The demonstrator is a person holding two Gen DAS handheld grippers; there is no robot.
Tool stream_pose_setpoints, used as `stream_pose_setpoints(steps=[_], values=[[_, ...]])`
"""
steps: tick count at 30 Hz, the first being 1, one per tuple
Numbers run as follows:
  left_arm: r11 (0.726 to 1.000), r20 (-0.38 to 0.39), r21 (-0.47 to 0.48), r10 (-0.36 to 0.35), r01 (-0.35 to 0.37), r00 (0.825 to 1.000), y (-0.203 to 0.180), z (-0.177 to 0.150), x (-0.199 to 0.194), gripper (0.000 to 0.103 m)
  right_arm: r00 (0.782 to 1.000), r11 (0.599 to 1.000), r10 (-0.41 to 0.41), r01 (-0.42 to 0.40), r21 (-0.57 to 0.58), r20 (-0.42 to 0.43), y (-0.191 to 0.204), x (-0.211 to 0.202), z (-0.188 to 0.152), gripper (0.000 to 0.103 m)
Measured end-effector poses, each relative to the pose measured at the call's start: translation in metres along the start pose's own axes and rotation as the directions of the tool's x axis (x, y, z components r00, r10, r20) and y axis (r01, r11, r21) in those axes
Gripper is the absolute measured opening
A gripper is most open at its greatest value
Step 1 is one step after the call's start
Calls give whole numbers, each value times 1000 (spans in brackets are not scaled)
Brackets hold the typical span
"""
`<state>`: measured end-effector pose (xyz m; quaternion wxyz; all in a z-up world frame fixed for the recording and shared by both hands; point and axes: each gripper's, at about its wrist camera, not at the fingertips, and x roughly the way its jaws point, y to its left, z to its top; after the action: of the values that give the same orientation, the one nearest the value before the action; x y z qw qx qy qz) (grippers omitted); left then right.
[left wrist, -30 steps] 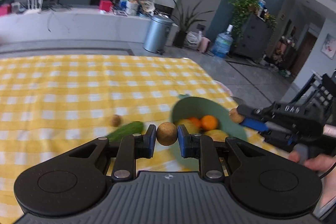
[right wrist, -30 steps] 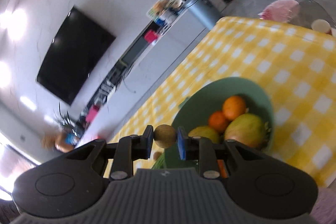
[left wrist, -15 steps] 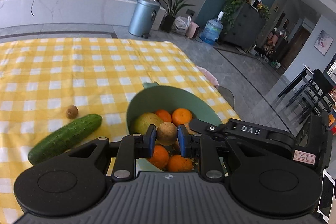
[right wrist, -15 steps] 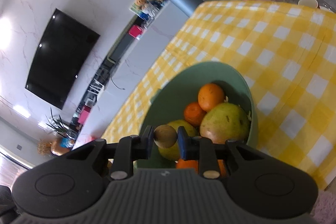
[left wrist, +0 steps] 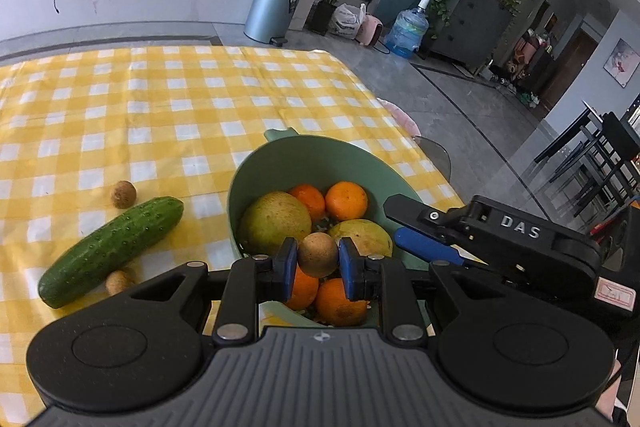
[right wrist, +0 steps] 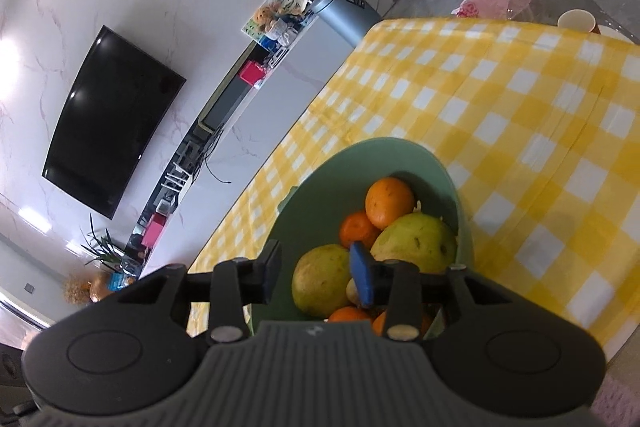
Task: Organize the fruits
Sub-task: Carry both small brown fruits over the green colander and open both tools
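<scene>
Fruits fill a matte green plastic bowl directly beneath both tongs – smooth oranges, dull green-yellow mangoes. Left gripper pinches a small round rough-skinned brown fruit between its blue pads. Right gripper is opening, nothing between its fingers; "DAS" is readable on its body only from the left wrist. Left of the tongs – bumpy green cucumber on yellow-checked cloth.

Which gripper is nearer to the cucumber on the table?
Left. The left gripper hangs over the green bowl, just beside the cucumber; the right gripper, jaws opening, is over the bowl's far side.
</scene>
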<state>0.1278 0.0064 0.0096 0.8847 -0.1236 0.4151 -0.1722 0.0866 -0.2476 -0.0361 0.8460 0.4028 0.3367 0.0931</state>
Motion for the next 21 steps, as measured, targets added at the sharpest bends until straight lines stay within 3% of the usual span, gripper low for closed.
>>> stream_pose_setpoints(steps=[5,12,15,21], values=[[1000,-40,-25,13,-14,999,4,3,12,25,1000,1000,3,-3,5,-10,-1,2,0,37],[997,-39,36,76,-74,996,-3,2,20,25,1000,1000,4,-4,0,-30,-1,4,-1,40],[992,-8,37,119,-119,993,-3,3,15,31,1000,1000,-1,2,6,-31,-2,4,0,41],[989,23,36,142,-143,990,1,4,-1,44,999,1000,-3,2,-7,-34,0,4,-1,42]])
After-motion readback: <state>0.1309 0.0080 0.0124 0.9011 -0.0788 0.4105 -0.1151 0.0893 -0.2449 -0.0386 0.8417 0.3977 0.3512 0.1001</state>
